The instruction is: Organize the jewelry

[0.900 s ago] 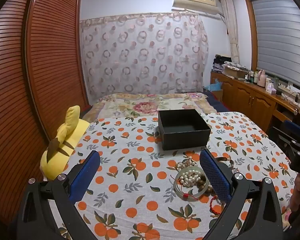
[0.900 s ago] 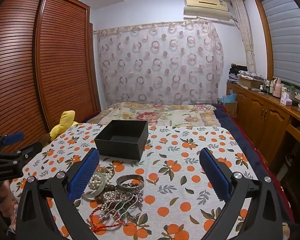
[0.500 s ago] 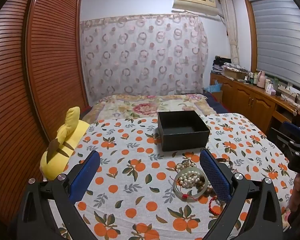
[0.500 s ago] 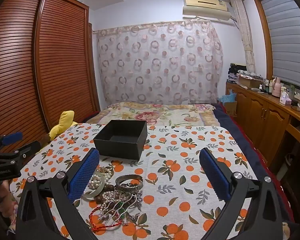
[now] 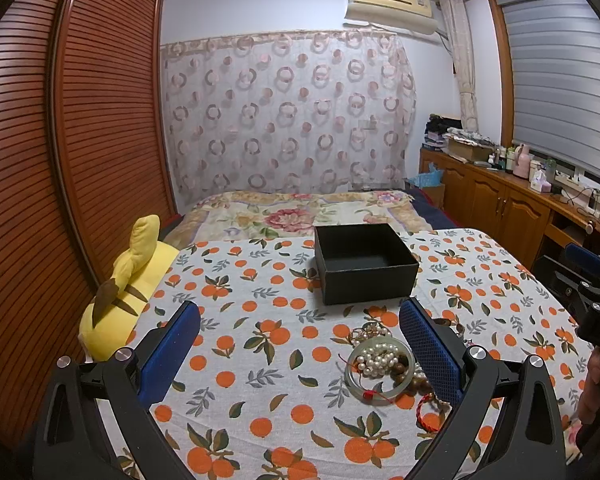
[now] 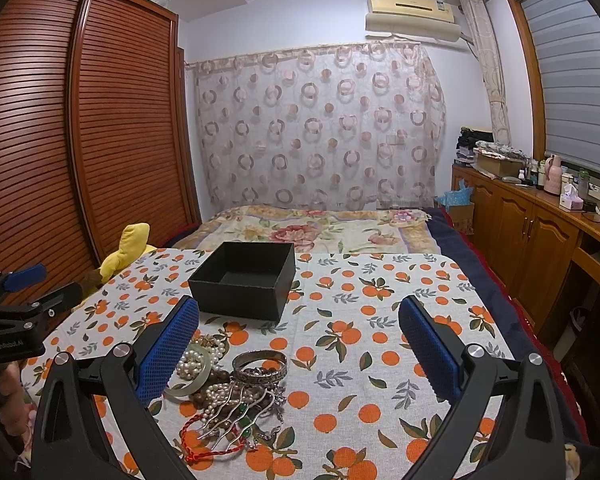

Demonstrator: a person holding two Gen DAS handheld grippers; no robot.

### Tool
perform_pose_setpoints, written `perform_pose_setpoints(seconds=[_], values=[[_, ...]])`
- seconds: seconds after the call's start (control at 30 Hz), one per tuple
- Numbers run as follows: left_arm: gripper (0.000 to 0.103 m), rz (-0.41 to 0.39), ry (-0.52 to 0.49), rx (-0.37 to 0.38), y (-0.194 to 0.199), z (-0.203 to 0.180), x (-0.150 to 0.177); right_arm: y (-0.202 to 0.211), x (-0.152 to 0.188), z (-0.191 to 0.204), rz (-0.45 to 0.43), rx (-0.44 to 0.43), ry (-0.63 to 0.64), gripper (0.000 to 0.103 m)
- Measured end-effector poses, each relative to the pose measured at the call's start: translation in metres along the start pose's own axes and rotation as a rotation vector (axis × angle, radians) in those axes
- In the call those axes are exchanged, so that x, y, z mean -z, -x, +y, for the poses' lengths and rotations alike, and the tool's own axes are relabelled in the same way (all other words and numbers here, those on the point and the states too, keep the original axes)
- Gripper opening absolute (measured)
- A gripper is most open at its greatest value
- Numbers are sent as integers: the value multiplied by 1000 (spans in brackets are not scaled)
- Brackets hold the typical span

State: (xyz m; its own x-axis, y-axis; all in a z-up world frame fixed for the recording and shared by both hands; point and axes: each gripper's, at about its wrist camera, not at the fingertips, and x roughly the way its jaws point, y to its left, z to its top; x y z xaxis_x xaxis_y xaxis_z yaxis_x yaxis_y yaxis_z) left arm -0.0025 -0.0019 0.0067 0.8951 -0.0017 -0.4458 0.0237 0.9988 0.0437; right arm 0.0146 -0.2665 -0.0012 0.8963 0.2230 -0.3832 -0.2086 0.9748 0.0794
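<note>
A pile of jewelry [image 6: 228, 396] lies on the orange-print cloth: a pale jade bangle [image 6: 192, 378], pearl strands, a silver bangle [image 6: 260, 366], brown beads, a red cord bracelet [image 6: 204, 440]. It also shows in the left wrist view [image 5: 384, 368], near my right finger pad. An open, empty black box [image 5: 362, 262] stands behind the pile, also in the right wrist view [image 6: 246, 278]. My left gripper [image 5: 300, 354] is open and empty above the cloth. My right gripper [image 6: 298, 350] is open and empty, its left pad beside the pile.
A yellow plush toy [image 5: 128, 292] lies at the table's left edge by the wooden sliding wardrobe [image 5: 60, 160]. A bed [image 5: 300, 212] lies behind the table. A wooden cabinet [image 6: 532, 232] with bottles runs along the right wall.
Both grippers have barely shifted; the views have crept slightly closer to the box. Nothing was grasped or moved.
</note>
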Motion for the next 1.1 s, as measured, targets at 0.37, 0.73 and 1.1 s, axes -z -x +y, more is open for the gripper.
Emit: perform_pose_setpoints(seconds=[0.37, 0.73, 1.1], values=[[97, -3, 1, 1, 0, 0, 0, 0, -1, -1, -1, -2, 0, 101], [97, -4, 1, 1, 0, 0, 1, -1, -1, 0, -2, -1, 0, 101], [97, -5, 1, 2, 2, 0, 0, 0, -1, 0, 0, -3, -1, 101]])
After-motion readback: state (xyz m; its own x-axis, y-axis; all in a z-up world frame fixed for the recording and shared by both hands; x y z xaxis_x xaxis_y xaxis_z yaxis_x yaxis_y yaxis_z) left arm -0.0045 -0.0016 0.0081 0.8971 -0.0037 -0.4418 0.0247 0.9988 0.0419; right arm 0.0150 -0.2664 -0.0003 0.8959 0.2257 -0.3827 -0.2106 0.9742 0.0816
